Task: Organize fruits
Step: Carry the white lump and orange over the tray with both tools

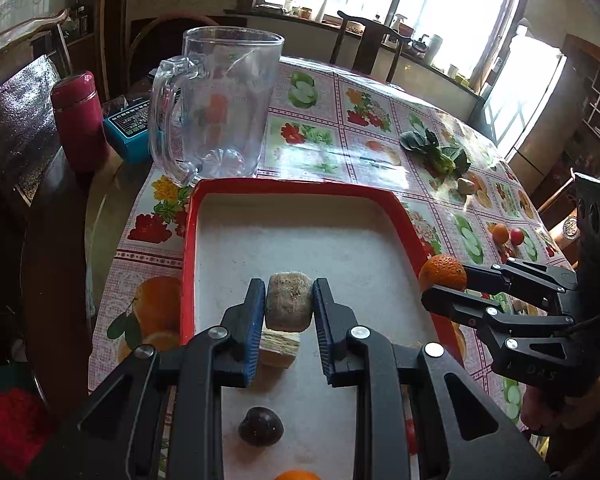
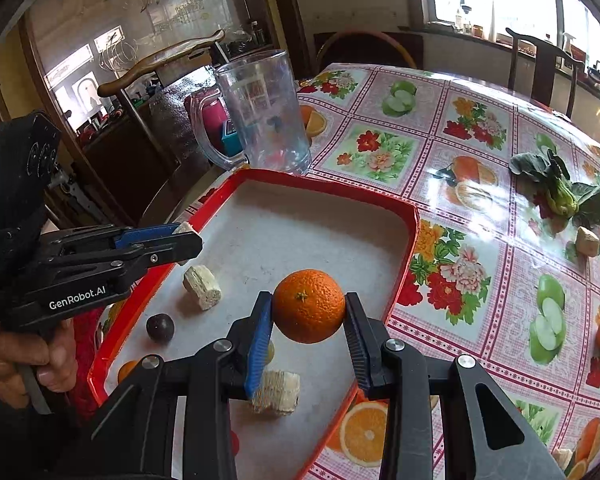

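Note:
In the left wrist view my left gripper [image 1: 290, 304] is shut on a pale, brownish chunk [image 1: 290, 300], held over the white floor of a red-rimmed tray [image 1: 188, 260]. Below it lie a second pale chunk [image 1: 280, 350], a dark round fruit [image 1: 260, 426] and an orange [image 1: 296, 475] at the frame's bottom. My right gripper [image 2: 309, 312] is shut on an orange [image 2: 309, 306] above the tray's [image 2: 410, 240] right side. The left gripper [image 2: 188, 236] shows at the tray's left rim. On the tray floor rest two pale chunks [image 2: 202, 287] [image 2: 276, 392] and the dark fruit [image 2: 160, 328].
A clear pitcher [image 1: 220, 108] stands just behind the tray, with a red flask [image 1: 80, 120] and a blue box [image 1: 128, 128] to its left. On the flowered tablecloth lie leafy greens [image 2: 560, 192], a pale chunk [image 2: 586, 240], a small orange [image 1: 500, 233] and a red fruit [image 1: 517, 236].

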Demonstrator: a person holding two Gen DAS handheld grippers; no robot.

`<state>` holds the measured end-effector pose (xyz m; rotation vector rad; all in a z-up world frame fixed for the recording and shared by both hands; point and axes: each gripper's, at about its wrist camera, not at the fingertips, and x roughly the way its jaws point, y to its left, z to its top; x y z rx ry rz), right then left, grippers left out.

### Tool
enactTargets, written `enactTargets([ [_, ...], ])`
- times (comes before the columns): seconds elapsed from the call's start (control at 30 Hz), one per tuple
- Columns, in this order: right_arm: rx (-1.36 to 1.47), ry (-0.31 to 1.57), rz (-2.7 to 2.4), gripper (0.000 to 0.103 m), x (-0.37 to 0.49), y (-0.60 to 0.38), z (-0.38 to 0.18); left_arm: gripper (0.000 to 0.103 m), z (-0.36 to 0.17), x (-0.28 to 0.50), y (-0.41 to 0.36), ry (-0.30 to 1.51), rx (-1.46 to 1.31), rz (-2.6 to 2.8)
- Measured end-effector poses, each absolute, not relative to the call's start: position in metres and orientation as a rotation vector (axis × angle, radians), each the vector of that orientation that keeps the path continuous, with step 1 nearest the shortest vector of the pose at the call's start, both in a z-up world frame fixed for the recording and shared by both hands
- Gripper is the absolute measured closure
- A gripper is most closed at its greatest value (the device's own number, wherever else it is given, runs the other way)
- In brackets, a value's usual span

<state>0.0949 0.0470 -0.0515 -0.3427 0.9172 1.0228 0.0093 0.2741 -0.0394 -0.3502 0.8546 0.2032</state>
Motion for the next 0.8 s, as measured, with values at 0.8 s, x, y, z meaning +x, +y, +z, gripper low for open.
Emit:
enactTargets([
  [0.8,-0.439,0.984,1.025,0.065,0.100,0.072,-0.091,0.080,-0.083,0.044,0.284,1.012,-0.334,0.241],
])
